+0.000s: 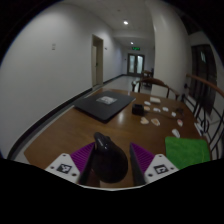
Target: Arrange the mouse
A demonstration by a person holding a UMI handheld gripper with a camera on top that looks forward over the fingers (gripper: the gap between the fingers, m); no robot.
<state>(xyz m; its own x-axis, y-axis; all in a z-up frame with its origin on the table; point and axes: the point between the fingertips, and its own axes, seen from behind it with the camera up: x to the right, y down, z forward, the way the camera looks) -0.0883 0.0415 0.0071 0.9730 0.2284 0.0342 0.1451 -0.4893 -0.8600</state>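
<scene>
A black computer mouse (108, 160) sits between my two fingers, close to the camera. My gripper (112, 168) is shut on it, with the purple pads (76, 158) pressing its sides, and holds it above the near end of a wooden table (70, 128). A black rectangular mouse mat (108, 102) lies flat on the table well beyond the fingers. The mouse's underside and the tabletop right below it are hidden.
A green cloth (188, 150) lies on the table just right of the fingers. Several small white items (155, 108) and a small brown box (137, 110) lie right of the mat. A railing (205, 100) runs along the right; a corridor with doors (134, 62) lies beyond.
</scene>
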